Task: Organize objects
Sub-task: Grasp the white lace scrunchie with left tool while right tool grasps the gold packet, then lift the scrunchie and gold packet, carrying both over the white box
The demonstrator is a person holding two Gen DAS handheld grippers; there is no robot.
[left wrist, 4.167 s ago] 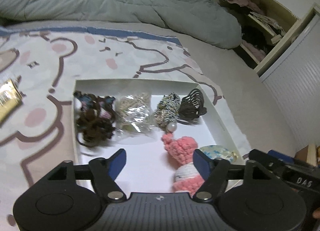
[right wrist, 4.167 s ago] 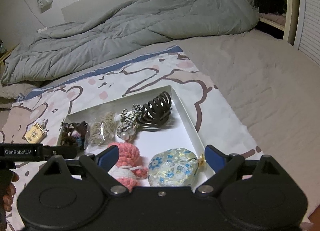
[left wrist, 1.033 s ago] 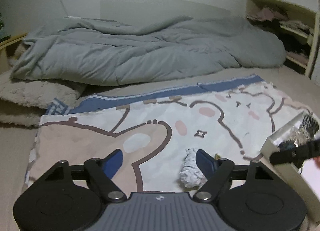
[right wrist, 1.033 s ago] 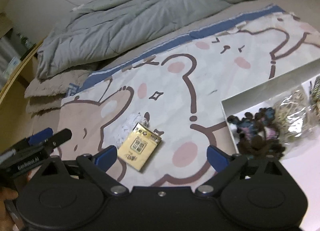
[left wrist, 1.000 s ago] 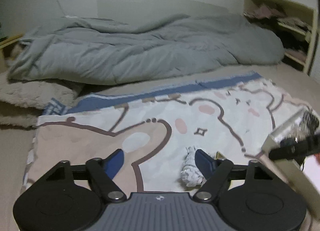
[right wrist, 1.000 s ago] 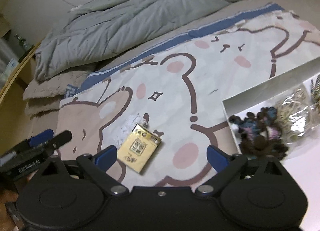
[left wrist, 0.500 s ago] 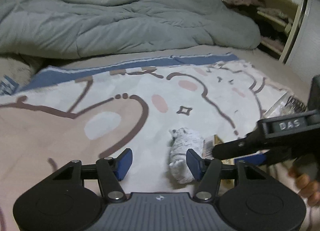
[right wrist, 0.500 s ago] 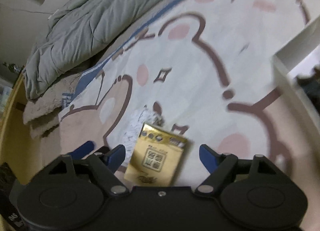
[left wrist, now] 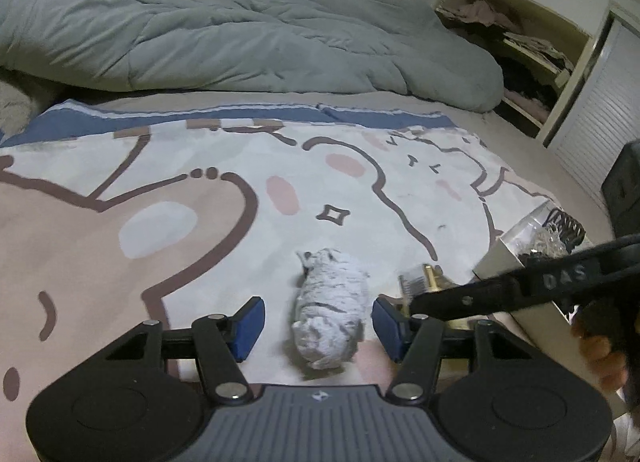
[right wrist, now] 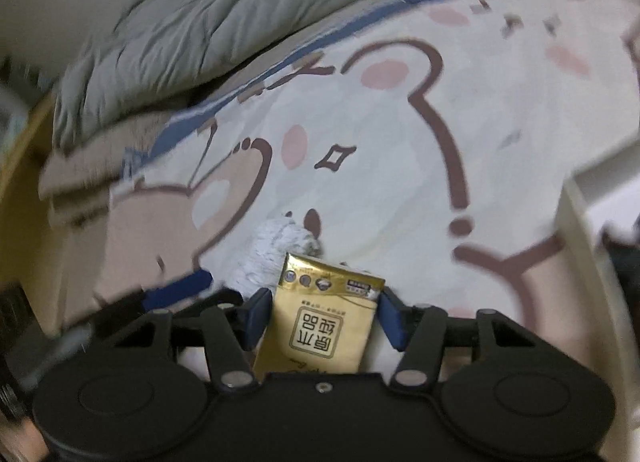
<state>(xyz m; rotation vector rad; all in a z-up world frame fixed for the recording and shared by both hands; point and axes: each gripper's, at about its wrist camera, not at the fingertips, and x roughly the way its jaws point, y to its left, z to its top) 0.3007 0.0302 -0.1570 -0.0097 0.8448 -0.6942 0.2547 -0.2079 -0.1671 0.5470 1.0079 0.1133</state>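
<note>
Between right gripper jaws just closing, gold packet half hidden, left gripper jaws spread around white bundle.

Rolled cloth: lies on your blanket, just left of the packet.
Box: sits right of both.
Duvet: heaped behind the blanket.
Shelf: far right, behind.

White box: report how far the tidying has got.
Done: hair accessories lie in the white box. In hand: the right gripper, jaws just closing, pinches the gold packet; the left gripper, also just narrowed, straddles the white cloth bundle with gaps either side. Left: lift both into the box.
</note>
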